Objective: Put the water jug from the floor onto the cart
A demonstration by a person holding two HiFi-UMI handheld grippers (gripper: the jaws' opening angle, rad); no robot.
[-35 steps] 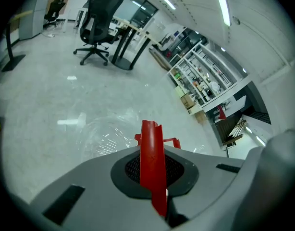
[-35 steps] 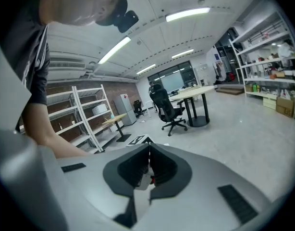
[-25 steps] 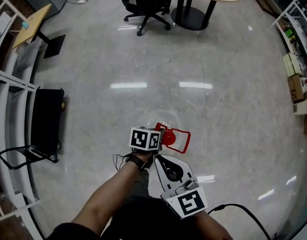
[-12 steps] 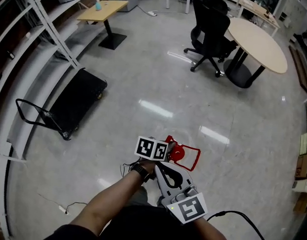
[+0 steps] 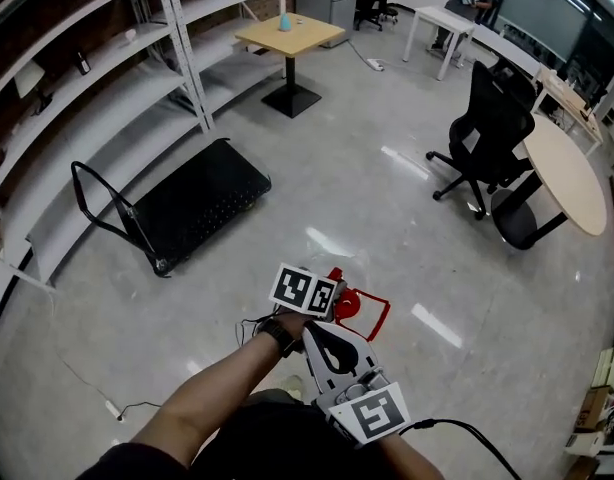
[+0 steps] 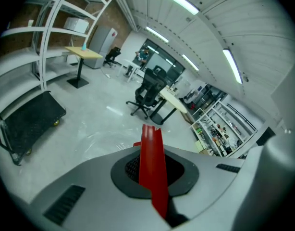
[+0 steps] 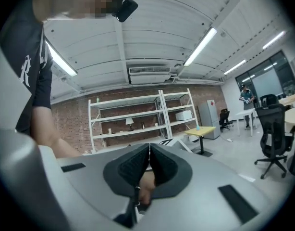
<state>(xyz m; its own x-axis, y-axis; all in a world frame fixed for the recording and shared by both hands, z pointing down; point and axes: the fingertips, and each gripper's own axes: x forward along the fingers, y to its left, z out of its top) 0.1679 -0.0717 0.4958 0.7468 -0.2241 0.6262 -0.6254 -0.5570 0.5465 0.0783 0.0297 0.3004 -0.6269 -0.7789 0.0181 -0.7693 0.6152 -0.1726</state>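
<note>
The black flat cart (image 5: 197,208) with its bent handle stands on the floor at the left, beside the shelves; it also shows in the left gripper view (image 6: 27,119). My left gripper (image 5: 330,286) is shut on the jug's red handle (image 5: 365,308), a red strip clamped between its jaws (image 6: 152,172). The jug's clear body hardly shows; only a faint sheen appears below the jaws (image 6: 102,134). My right gripper (image 5: 312,330) sits close behind the left wrist, its jaws shut on nothing (image 7: 149,148).
White shelving (image 5: 87,98) runs along the left wall. A yellow side table (image 5: 287,33) stands behind the cart. A black office chair (image 5: 487,128) and a round table (image 5: 567,178) are at the right. A cable (image 5: 97,393) lies on the floor.
The view has swung round: the cart has come from the left edge towards the middle and looks nearer. Both grippers have kept together, the red handle still held by the left one.
</note>
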